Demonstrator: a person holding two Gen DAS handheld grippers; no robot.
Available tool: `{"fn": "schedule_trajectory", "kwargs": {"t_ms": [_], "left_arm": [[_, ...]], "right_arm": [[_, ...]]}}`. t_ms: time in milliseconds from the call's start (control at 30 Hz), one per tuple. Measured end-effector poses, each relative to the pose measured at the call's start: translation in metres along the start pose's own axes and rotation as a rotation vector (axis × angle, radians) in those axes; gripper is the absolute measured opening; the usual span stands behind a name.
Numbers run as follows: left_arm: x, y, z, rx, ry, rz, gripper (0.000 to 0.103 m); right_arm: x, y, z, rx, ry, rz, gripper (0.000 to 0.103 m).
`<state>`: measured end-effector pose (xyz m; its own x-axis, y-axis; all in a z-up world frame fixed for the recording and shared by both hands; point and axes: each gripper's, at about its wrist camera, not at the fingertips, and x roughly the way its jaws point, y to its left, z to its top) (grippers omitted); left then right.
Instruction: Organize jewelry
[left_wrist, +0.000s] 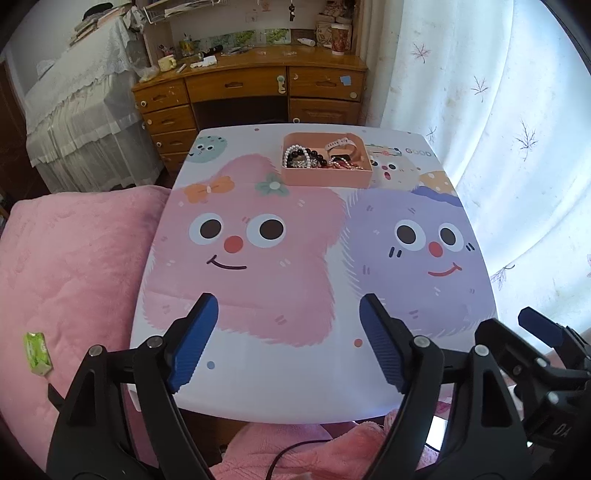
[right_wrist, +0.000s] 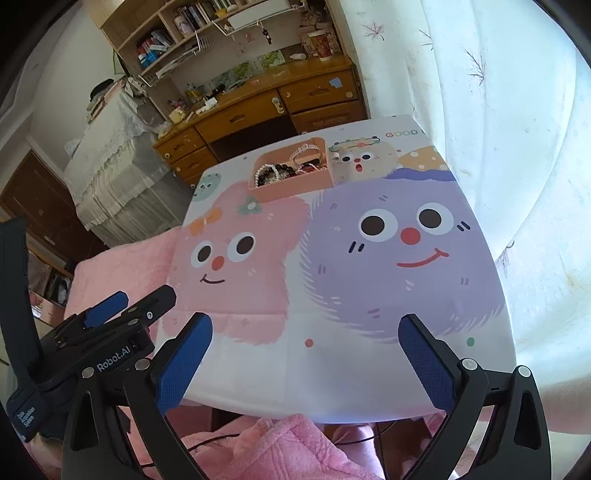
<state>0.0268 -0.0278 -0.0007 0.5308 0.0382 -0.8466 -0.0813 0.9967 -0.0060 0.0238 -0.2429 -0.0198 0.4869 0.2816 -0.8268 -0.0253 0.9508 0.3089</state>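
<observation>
A pink rectangular jewelry tray (left_wrist: 327, 177) stands at the far side of the cartoon-printed table (left_wrist: 314, 354). It holds a pearl bracelet (left_wrist: 293, 150), a dark bead bracelet (left_wrist: 318, 154), a pink-strapped watch (left_wrist: 341, 143) and other tangled pieces. In the right wrist view the tray (right_wrist: 291, 186) is at the far centre. My left gripper (left_wrist: 289, 339) is open and empty over the table's near edge. My right gripper (right_wrist: 306, 354) is open and empty over the near edge too, beside the left one (right_wrist: 110, 306).
A pink blanket (left_wrist: 70, 266) lies left of the table with a small green packet (left_wrist: 37, 353) on it. A wooden desk (left_wrist: 255, 85) stands behind the table. White curtains (left_wrist: 498, 110) hang along the right side. A pink fleece (right_wrist: 280, 446) lies below the near edge.
</observation>
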Motion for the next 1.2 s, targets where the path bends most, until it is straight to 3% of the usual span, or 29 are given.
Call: {"fn": "schedule_trajectory", "kwargs": {"t_ms": [233,300,700,1200], "left_arm": [[-0.004,0.015,0.0,-0.039,-0.019,-0.033,0.089],[-0.004,0.016,0.0,-0.046,-0.025,-0.029,0.102],[-0.005,0.005,0.004,-0.056,-0.041,-0.015,0.103],[0.003,-0.015,0.003,-0.024,-0.021,-0.024,0.103]], "right_arm": [[0.001,0.013,0.005,-0.034,-0.014,0.002,0.102],[0.0,0.016,0.007,-0.052,-0.016,0.005,0.102],[-0.003,0.014,0.022,-0.109,-0.038,-0.008,0.102],[-0.008,-0.008,0.019,-0.076,-0.026,-0.027,0.102]]}}
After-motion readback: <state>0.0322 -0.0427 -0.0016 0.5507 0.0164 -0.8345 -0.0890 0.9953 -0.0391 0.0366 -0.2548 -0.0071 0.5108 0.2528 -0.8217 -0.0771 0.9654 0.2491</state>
